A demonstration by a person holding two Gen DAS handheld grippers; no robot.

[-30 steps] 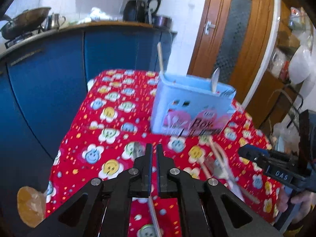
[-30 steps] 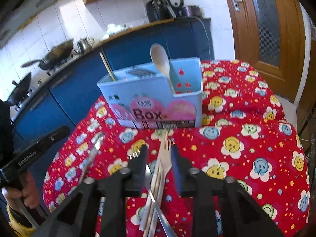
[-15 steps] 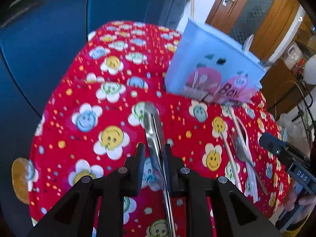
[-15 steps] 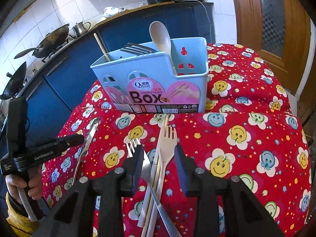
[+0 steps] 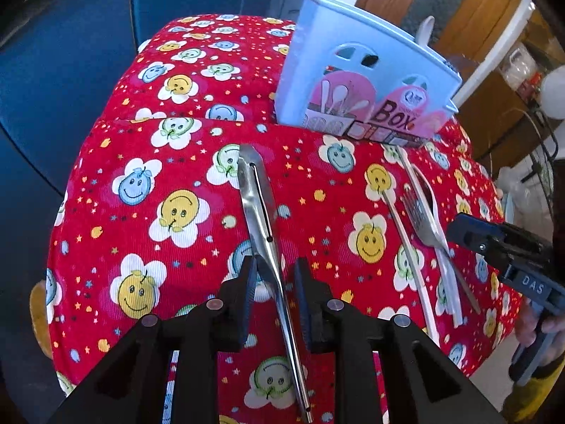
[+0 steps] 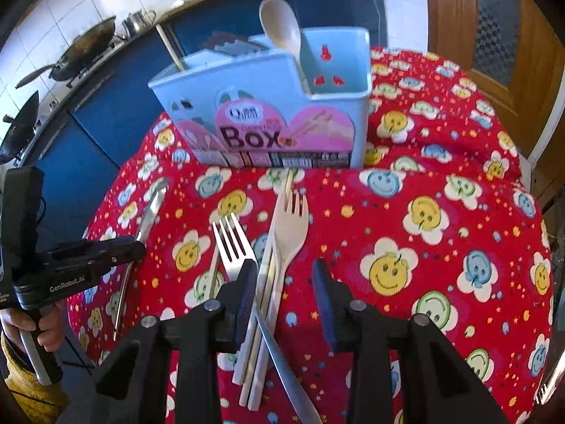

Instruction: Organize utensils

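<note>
While both tools hover low over the red smiley-face tablecloth (image 5: 176, 141), my left gripper (image 5: 273, 275) stands spread, its jaws flanking the steel tongs (image 5: 259, 212) without visibly touching them. These tongs lie flat, tips toward 12 o'clock, handle running back under the camera. My right gripper (image 6: 284, 282) is likewise spread; its left finger (image 6: 245, 293) sits over the metal fork (image 6: 233, 243), whose handle crosses beneath a pair of pale chopsticks (image 6: 265, 300) and a beige plastic fork (image 6: 289, 226). Whether that finger touches the metal fork I cannot tell. At 12 o'clock from the right gripper stands the light blue utensil box (image 6: 268, 106), upright, holding a beige spoon (image 6: 282, 24) in its right compartment
</note>
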